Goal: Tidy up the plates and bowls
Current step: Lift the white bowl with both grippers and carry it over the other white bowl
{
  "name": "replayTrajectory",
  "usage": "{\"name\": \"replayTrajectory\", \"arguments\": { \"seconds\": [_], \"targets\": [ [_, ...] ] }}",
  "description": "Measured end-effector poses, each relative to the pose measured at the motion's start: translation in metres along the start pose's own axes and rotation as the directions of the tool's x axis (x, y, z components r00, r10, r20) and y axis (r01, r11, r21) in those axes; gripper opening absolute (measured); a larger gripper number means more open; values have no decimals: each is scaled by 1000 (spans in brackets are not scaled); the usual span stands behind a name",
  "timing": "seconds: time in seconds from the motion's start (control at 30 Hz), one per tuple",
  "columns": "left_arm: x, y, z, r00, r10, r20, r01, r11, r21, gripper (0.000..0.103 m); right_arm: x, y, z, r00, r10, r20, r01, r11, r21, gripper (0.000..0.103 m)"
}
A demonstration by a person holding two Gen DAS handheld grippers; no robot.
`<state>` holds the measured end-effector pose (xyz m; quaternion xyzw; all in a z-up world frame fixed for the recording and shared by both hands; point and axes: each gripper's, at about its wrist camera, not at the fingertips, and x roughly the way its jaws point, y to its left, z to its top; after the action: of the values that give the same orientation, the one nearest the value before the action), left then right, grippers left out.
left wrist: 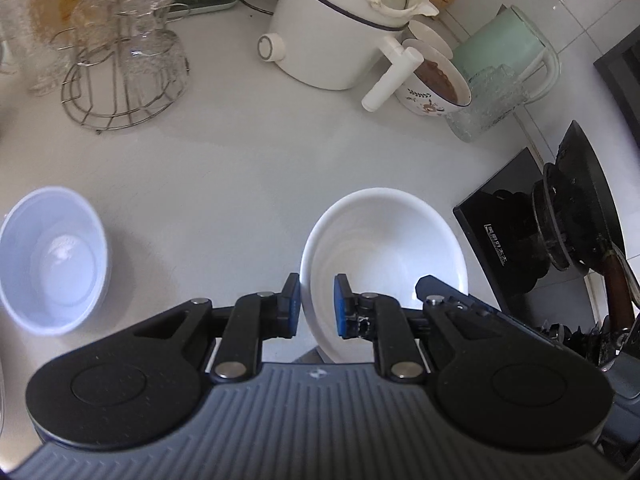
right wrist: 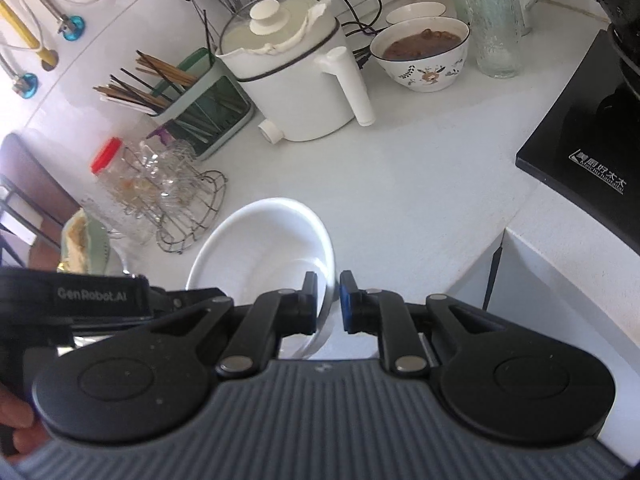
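Observation:
A white bowl is held tilted above the white counter between both grippers. My left gripper is shut on its left rim. My right gripper is shut on its right rim; the bowl shows in the right wrist view too. The right gripper's body shows in the left wrist view, and the left gripper's body in the right wrist view. A pale blue bowl sits on the counter at the left.
A white electric pot stands at the back. A patterned bowl of brown food, a glass jug, a wire rack of glasses and a black stove are around. A chopstick holder stands behind.

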<state>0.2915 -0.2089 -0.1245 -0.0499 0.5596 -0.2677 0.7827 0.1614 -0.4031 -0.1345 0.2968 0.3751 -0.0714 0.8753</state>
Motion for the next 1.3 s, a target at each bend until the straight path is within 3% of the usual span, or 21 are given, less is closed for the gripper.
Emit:
{"name": "replayTrajectory", "arguments": {
  "seconds": [0.57,0.93,1.3],
  "targets": [
    [-54,46,-22,997,52,48,-47,993,-108,18,-11,44,-17,994,100,-33,-101,994,-34,16],
    [-77,94,-1,993,24,117,-4,986,-169,18,-1,90,-10,991,136,-5,-136,984,-116,17],
    [-98,152,8,985,39,165,-4,978,-208,18,24,144,-11,985,167,-47,-172,972,-161,17]
  ]
}}
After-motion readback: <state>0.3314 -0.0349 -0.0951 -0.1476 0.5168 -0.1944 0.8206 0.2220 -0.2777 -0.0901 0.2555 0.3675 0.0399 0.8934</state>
